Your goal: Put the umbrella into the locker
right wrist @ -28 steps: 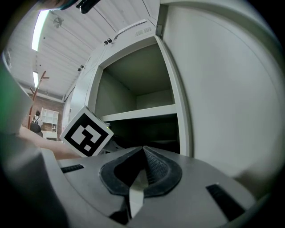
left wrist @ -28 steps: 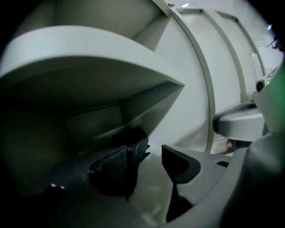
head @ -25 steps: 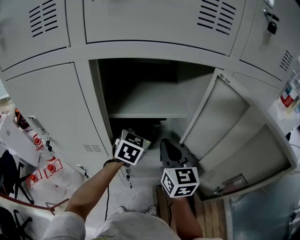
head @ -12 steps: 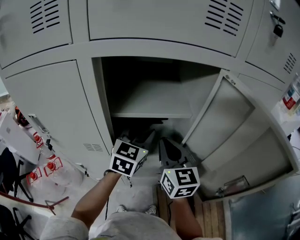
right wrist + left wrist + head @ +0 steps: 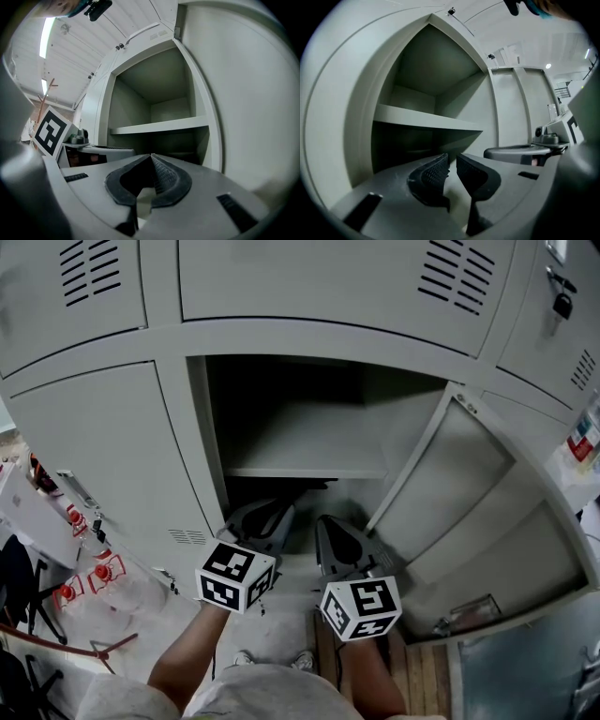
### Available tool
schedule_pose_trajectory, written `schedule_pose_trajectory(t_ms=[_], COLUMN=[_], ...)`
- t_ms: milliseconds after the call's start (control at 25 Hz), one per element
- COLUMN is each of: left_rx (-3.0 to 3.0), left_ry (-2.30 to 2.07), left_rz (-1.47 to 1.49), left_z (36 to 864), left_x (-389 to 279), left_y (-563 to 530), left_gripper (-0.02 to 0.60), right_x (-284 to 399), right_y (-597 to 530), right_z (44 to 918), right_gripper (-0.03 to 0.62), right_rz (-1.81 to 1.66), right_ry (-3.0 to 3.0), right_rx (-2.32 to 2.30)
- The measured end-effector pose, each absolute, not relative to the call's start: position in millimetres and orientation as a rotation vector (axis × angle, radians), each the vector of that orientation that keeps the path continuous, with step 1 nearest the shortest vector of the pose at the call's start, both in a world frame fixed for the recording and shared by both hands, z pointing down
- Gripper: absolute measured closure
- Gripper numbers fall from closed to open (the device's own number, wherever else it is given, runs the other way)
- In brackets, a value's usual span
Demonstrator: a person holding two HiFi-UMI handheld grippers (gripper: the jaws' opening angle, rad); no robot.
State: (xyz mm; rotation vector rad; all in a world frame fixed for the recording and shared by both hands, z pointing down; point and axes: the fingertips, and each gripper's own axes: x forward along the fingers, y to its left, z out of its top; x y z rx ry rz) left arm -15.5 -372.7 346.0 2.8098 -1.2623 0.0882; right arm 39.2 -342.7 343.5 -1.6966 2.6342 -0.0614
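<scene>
The open grey locker has a shelf across its middle; its door swings out to the right. A dark shape sits in the shadow under the shelf, too dim to identify. No umbrella is clearly visible. My left gripper points level at the lower compartment. Its jaws have just been closing and stand a narrow gap apart with nothing between them. My right gripper hangs beside it, shut and empty.
Closed locker doors flank the opening on the left and above. A padlock hangs at the top right. Bottles with red labels stand on the floor at the left. The person's feet are below.
The left gripper has drawn back from the locker toward the lower left, and its jaws have gone from wide apart to nearly together. The right gripper has stayed put.
</scene>
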Motion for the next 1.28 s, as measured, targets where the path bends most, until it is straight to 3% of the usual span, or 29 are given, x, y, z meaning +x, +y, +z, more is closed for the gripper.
schedule_pose_trajectory(t_ms=[360, 1280], left_rx=[2.791, 2.774], left_ry=[-1.338, -1.316], left_rz=[0.075, 0.089], left_z=[352, 361], left_x=[-32, -25], left_y=[-368, -366], left_gripper=[0.568, 0.571], right_x=[34, 34], right_y=[-342, -343], right_z=[342, 346], right_gripper=[0.591, 0.591], right_rz=[-0.023, -0.021], right_ry=[2.658, 2.671], right_rx=[-1.691, -1.681])
